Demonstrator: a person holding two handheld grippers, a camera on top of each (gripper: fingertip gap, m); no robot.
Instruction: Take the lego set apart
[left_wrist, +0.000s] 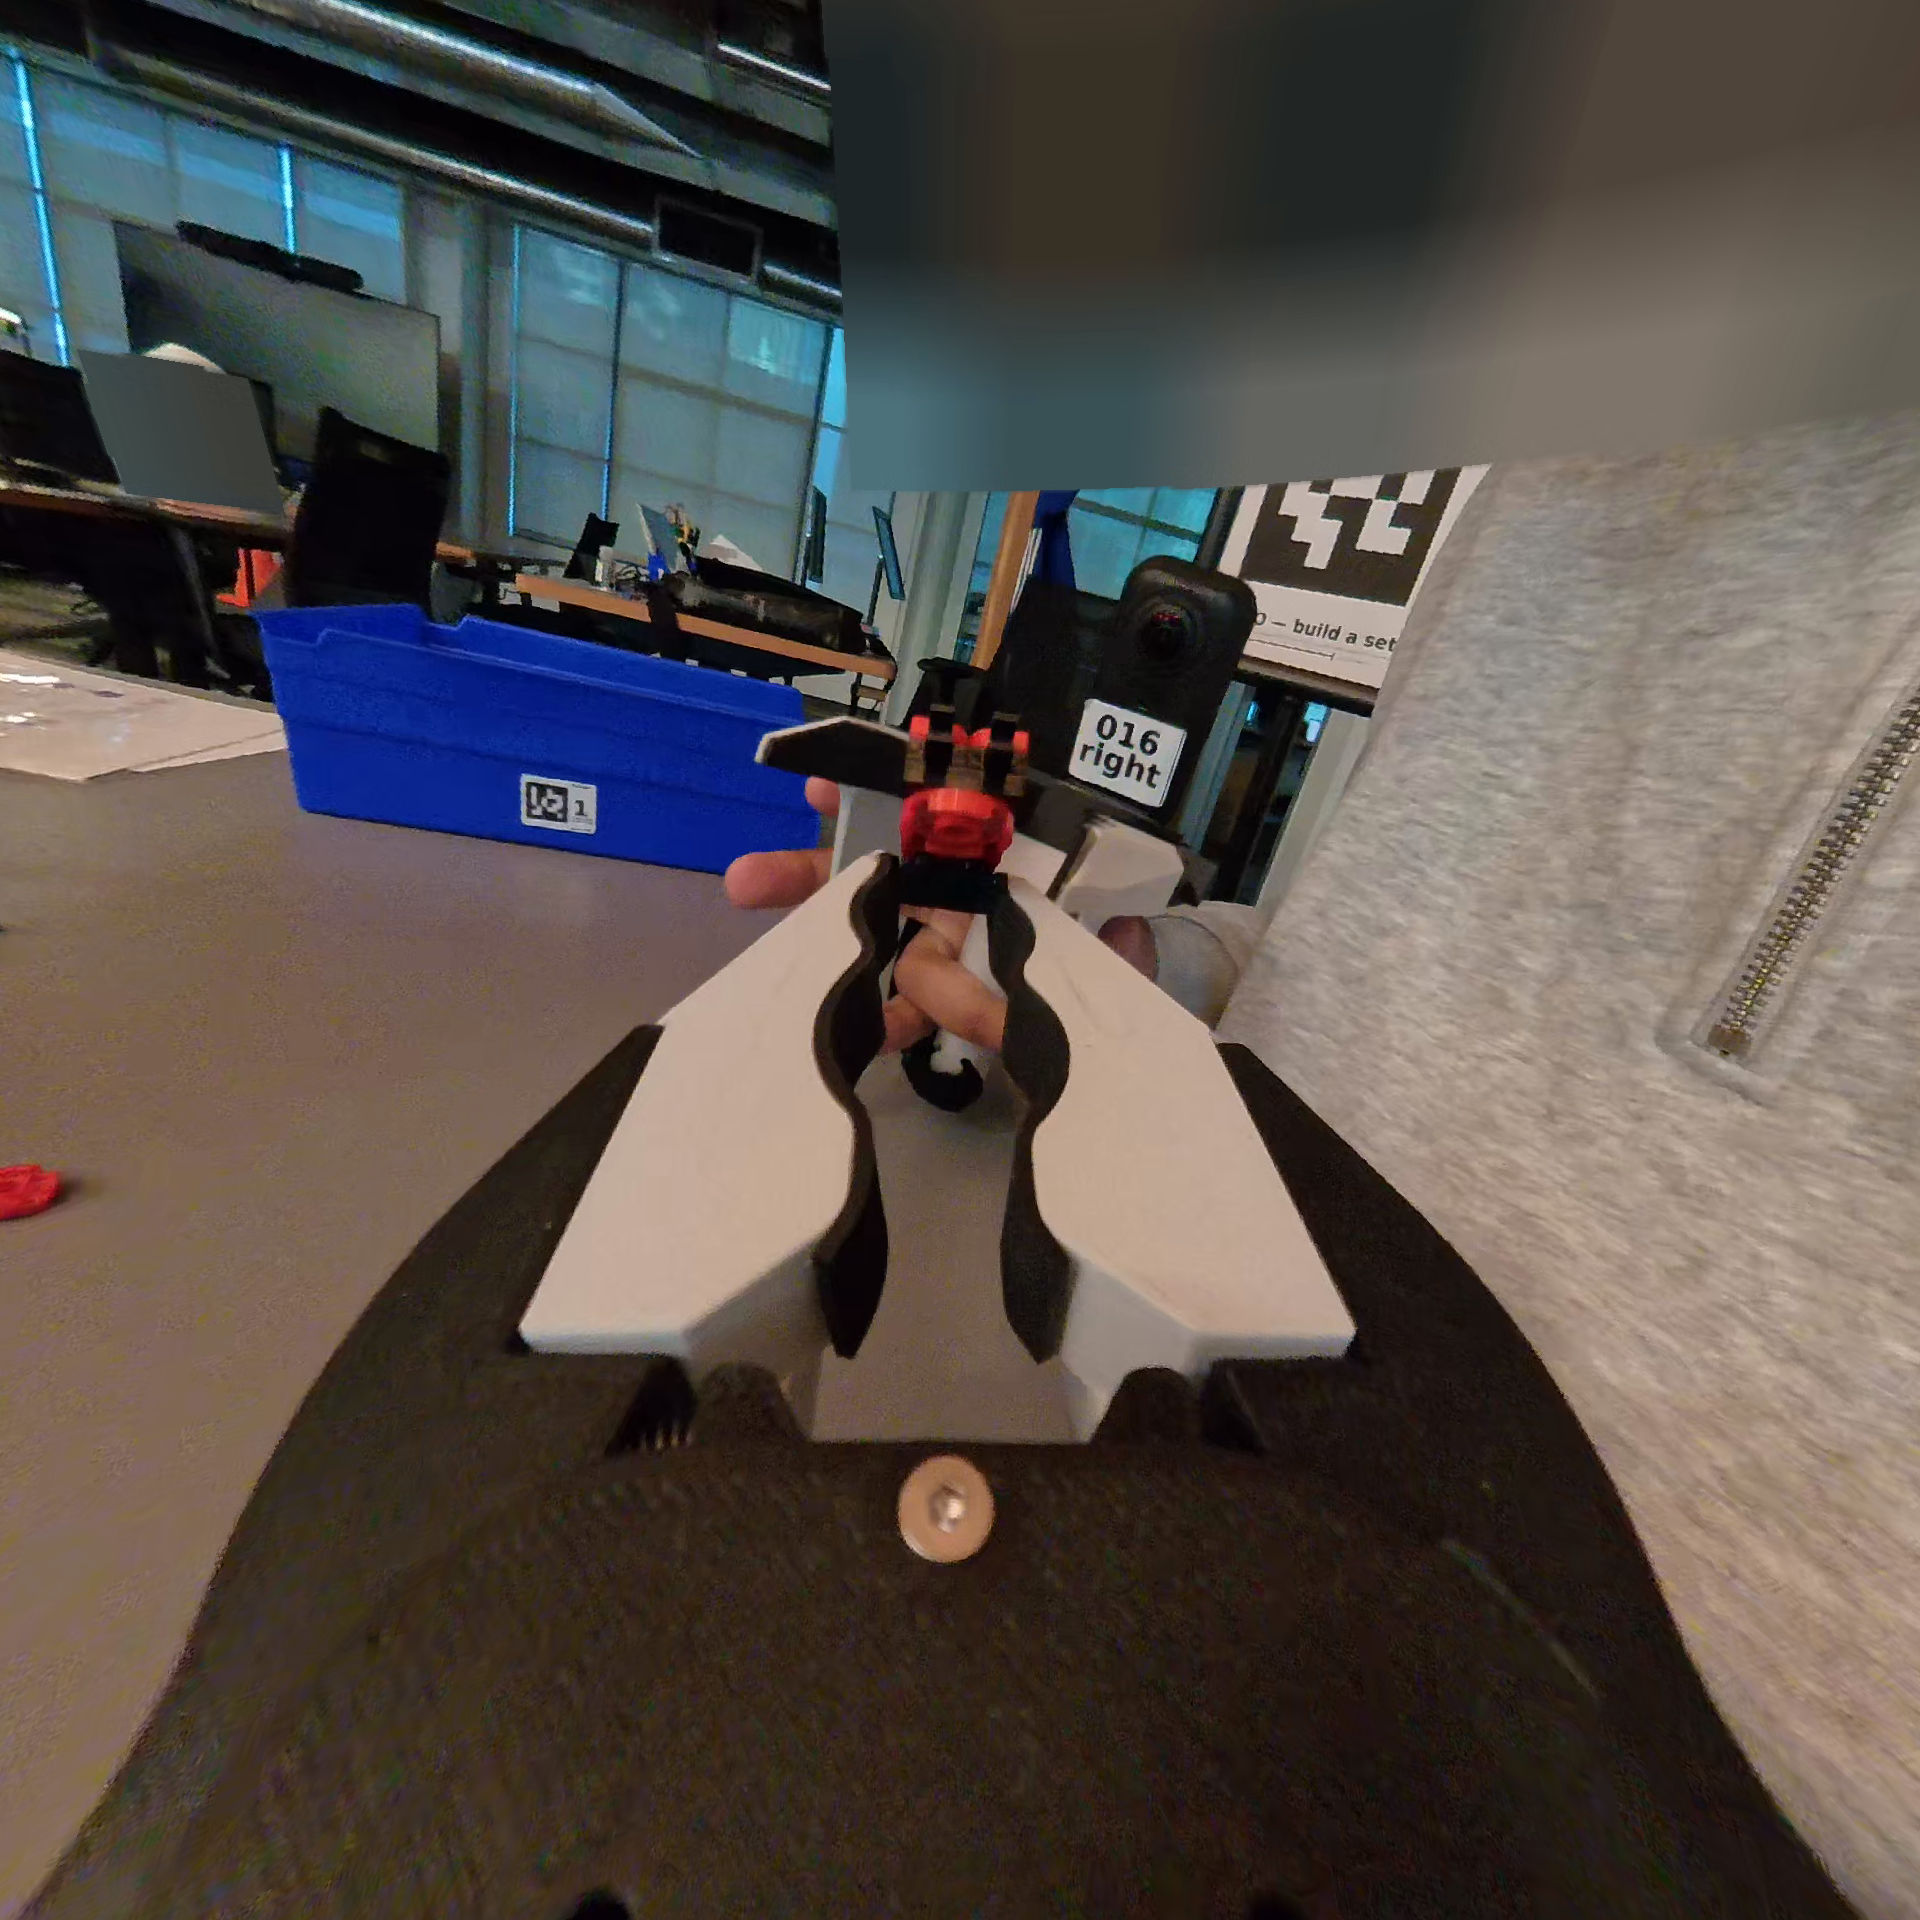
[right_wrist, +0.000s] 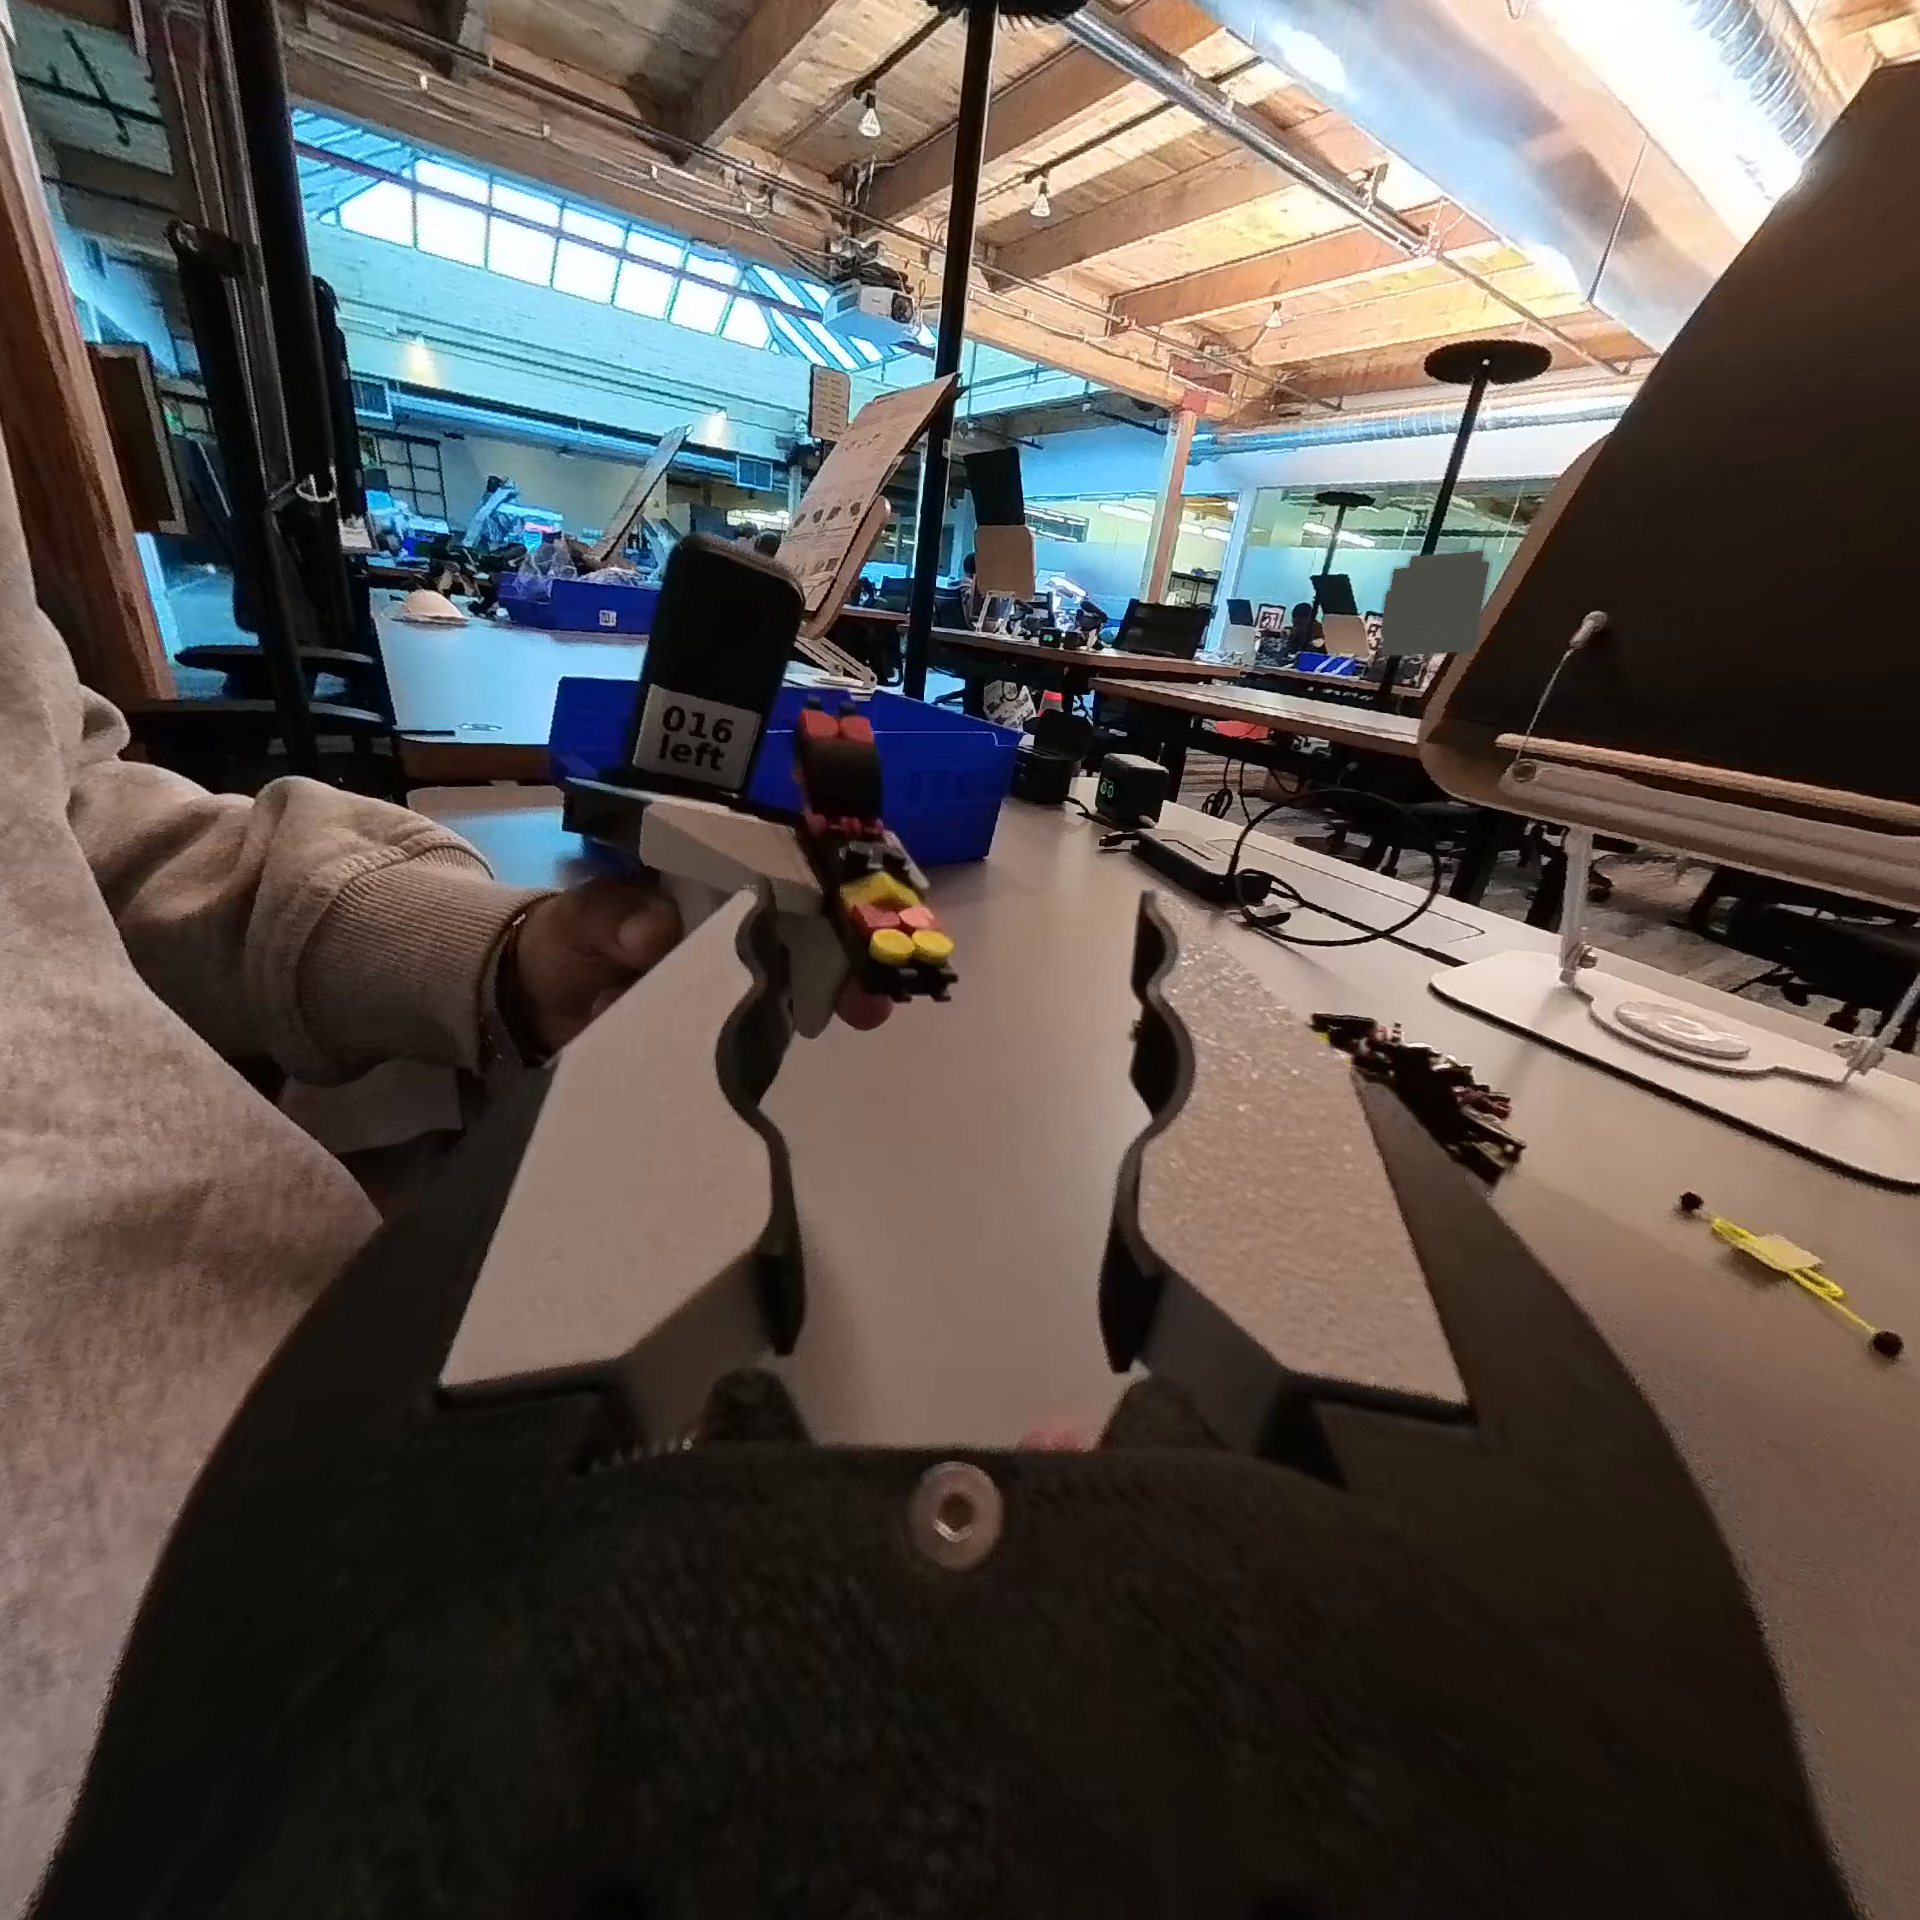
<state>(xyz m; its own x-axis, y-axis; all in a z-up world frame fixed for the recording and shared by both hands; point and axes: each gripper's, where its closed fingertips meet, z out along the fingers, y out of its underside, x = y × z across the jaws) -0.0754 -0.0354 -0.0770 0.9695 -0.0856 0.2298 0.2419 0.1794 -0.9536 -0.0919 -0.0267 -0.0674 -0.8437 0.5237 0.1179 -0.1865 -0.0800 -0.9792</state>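
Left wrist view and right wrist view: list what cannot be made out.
- Left wrist view: the black, red and yellow lego model sits end-on in the left tool; its length is hidden.
- Right wrist view: the dark heap of loose bricks is blurred and partly behind the open right tool.
- Left wrist view: the small red piece is cut by the left edge.

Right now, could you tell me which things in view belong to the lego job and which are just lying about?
Part of the job:
- lego model, clamped in the left gripper
- right gripper, open
- loose red piece
- pile of dark pieces

Lying about:
- blue bin
- yellow tool
- black cable
- stand base
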